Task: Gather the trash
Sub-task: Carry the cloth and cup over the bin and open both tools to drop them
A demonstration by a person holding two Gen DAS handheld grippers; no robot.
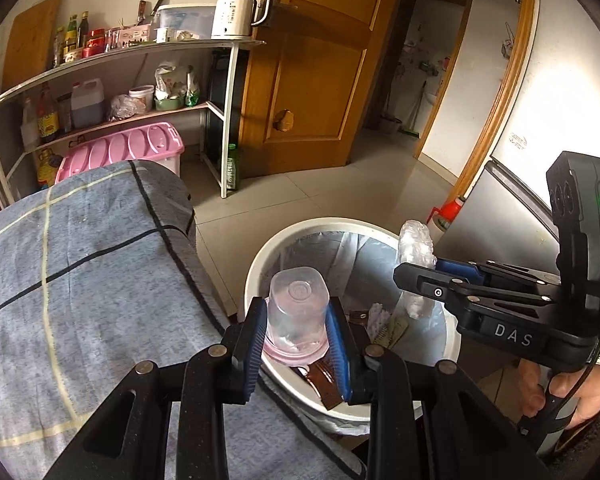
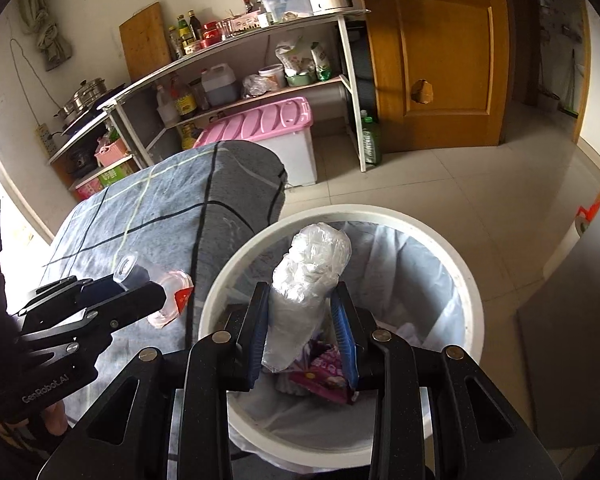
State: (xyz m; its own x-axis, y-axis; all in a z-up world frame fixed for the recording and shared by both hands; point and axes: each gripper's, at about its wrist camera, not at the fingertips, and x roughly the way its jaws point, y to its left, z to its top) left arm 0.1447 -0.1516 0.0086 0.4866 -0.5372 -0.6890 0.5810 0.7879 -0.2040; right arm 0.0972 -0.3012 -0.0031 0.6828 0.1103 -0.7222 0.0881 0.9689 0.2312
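Over the white bin [image 2: 342, 216], the left gripper [image 1: 296, 320] clamps a clear plastic cup [image 1: 298, 308] and the right gripper [image 2: 302, 320] clamps crumpled plastic wrap [image 2: 308, 276]. Dropping step; next, both should release.

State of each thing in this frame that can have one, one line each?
left gripper: shut on the clear plastic cup, over the bin's edge
right gripper: shut on the crumpled plastic wrap, above the bin
trash bin: open, lined, trash inside
wooden door: open
pink-lidded box: lid on
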